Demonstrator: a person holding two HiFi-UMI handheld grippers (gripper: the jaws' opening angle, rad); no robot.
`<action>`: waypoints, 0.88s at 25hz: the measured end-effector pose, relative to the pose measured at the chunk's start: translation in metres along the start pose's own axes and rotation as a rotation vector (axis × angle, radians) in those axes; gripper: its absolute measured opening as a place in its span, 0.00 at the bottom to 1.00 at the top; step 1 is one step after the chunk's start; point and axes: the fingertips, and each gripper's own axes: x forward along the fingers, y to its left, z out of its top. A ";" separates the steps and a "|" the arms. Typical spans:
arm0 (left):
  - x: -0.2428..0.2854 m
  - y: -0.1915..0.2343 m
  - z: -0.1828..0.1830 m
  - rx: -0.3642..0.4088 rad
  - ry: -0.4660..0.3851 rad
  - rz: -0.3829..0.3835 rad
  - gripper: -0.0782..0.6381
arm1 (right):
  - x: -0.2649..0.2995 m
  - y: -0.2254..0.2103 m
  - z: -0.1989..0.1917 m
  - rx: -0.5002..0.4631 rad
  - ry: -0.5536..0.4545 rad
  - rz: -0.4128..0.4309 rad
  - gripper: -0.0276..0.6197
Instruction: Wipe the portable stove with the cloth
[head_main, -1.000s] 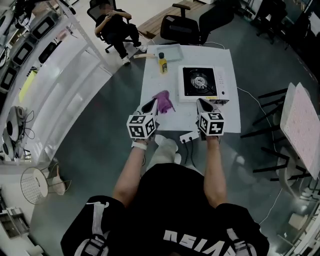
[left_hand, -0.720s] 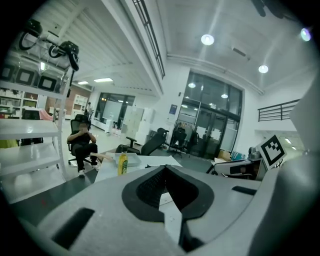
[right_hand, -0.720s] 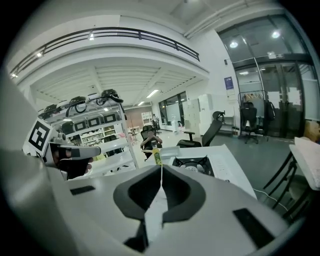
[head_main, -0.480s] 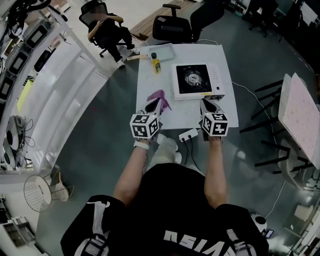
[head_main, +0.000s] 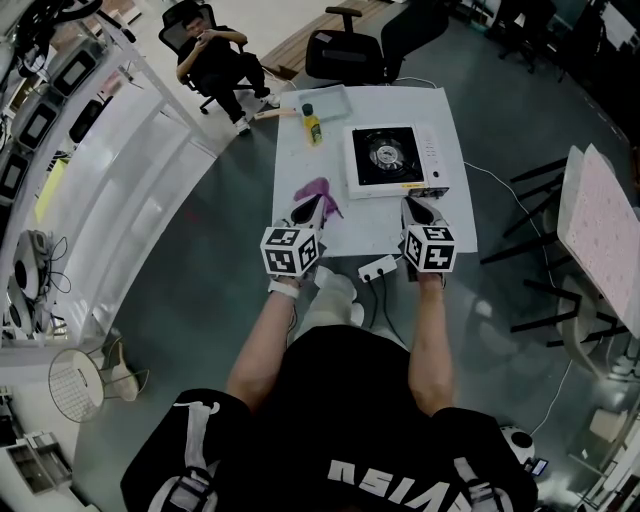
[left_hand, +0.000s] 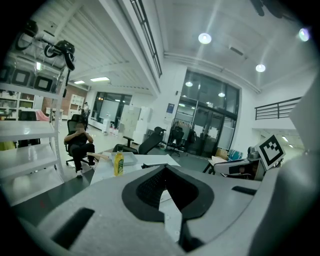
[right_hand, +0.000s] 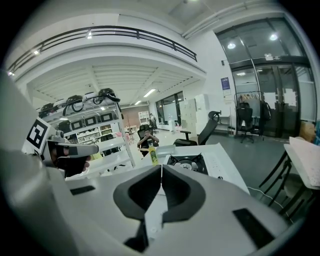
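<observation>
In the head view, the portable stove is sitting on the white tabletop, close to the right edge. The purple cloth is lying in a little heap nearer the left edge. It is not touching the stove. The left gripper is hanging over the near edge, with its tip just beside the cloth. The right gripper is hanging by the near right corner, just in front of the stove. A yellow bottle is standing by the far edge.

In the left gripper view, the fingers are pressing together at the tips and are holding nothing. The cloth is not showing here.

In the right gripper view, the fingers are shutting tight on nothing too. The stove is sitting straight ahead of them.

So no gripper is holding the cloth, and the cloth is not lying on the stove. This could be a time when the cloth is waiting to be picked up. It could also be a time when the wiping is over and the cloth is lying back down. The stove is looking too small to tell if it is clean.
</observation>
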 end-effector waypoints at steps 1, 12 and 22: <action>0.000 -0.001 0.000 0.001 0.001 -0.001 0.12 | 0.000 0.000 0.000 -0.002 0.000 -0.001 0.06; 0.003 -0.002 0.001 0.005 0.000 -0.007 0.12 | 0.000 -0.004 0.005 -0.016 0.004 -0.012 0.06; 0.006 -0.001 0.001 0.010 0.005 -0.010 0.12 | 0.003 -0.004 0.006 -0.015 0.002 -0.012 0.06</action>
